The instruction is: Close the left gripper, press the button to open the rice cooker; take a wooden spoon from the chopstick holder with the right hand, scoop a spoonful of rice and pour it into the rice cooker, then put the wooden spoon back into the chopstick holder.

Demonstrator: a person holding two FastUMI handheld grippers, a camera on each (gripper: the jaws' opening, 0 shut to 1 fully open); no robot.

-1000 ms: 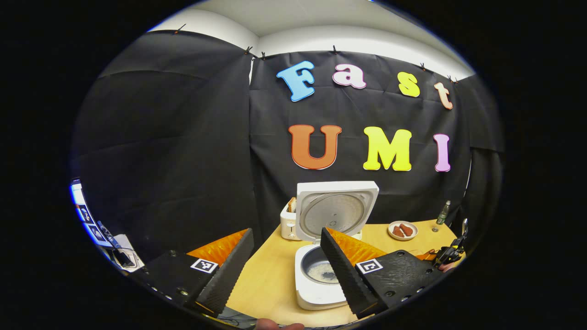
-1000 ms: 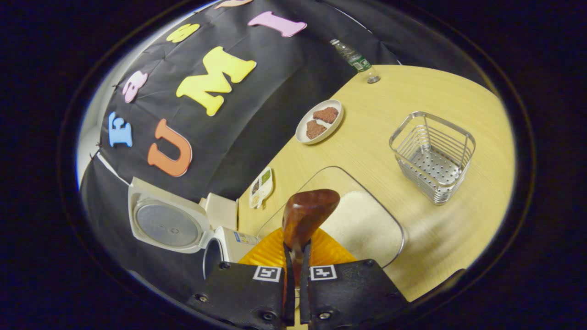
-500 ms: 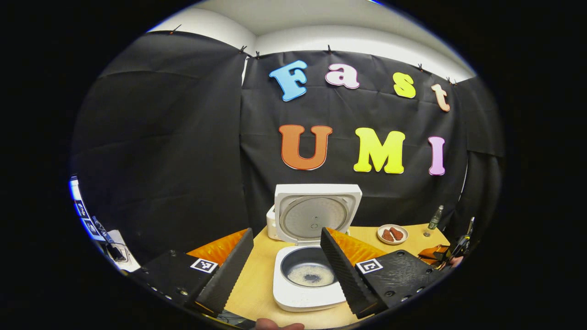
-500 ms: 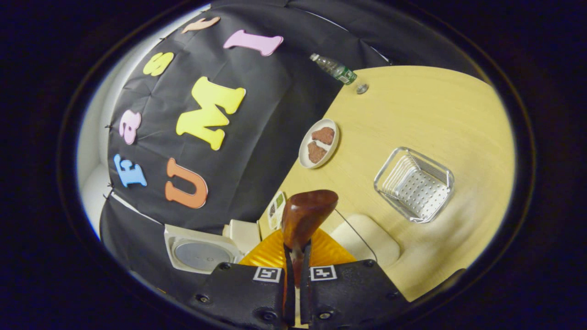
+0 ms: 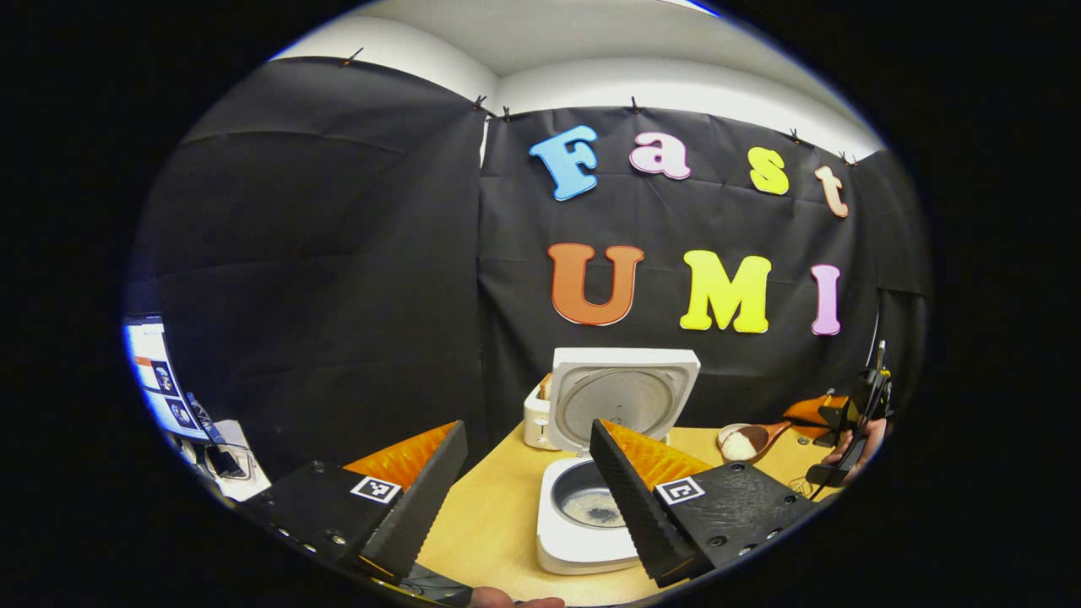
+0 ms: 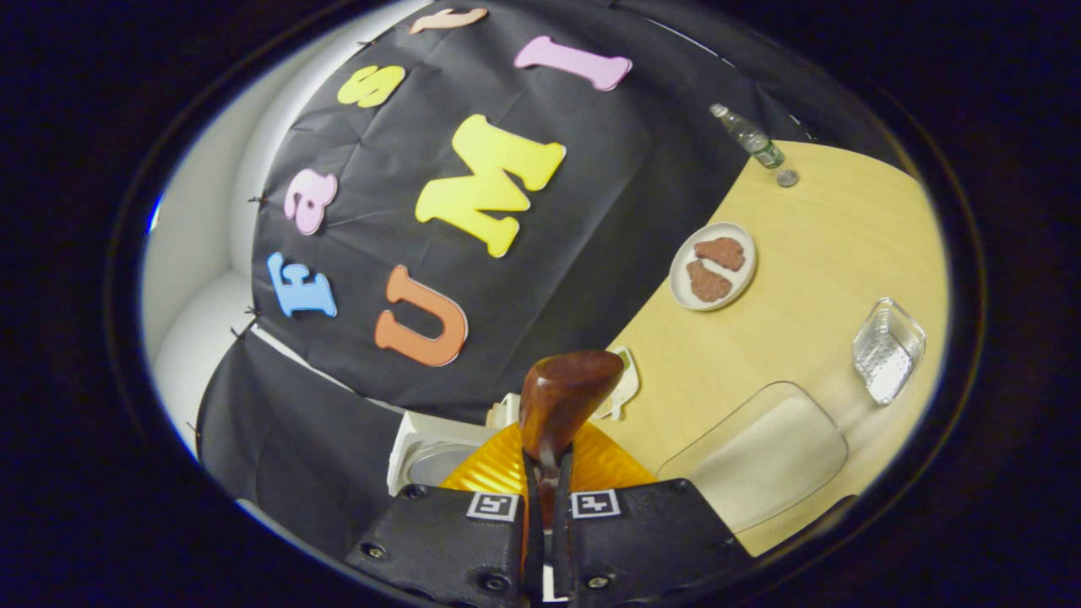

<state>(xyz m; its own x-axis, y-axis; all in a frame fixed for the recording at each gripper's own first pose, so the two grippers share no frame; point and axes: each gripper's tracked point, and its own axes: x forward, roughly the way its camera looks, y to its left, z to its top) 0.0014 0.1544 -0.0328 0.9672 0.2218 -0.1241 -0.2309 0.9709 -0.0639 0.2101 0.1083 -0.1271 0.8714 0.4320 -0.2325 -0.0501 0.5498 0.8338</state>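
on the table (image 6: 811,253), the plate (image 6: 712,266) lies between bottle (image 6: 748,138) and glass rice dish (image 6: 756,456), basket (image 6: 887,350) beside.

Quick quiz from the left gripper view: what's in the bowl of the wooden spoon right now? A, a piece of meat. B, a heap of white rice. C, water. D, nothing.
B: in the left gripper view the wooden spoon, held out by the right gripper to the right of the open rice cooker, carries a white mound of rice in its bowl.

The left hand-held gripper (image 5: 528,481) hangs with its fingers spread wide apart. The right hand-held gripper (image 6: 546,507) is clamped tight, and a hand (image 5: 861,439) grips it at three o'clock in the left gripper view.
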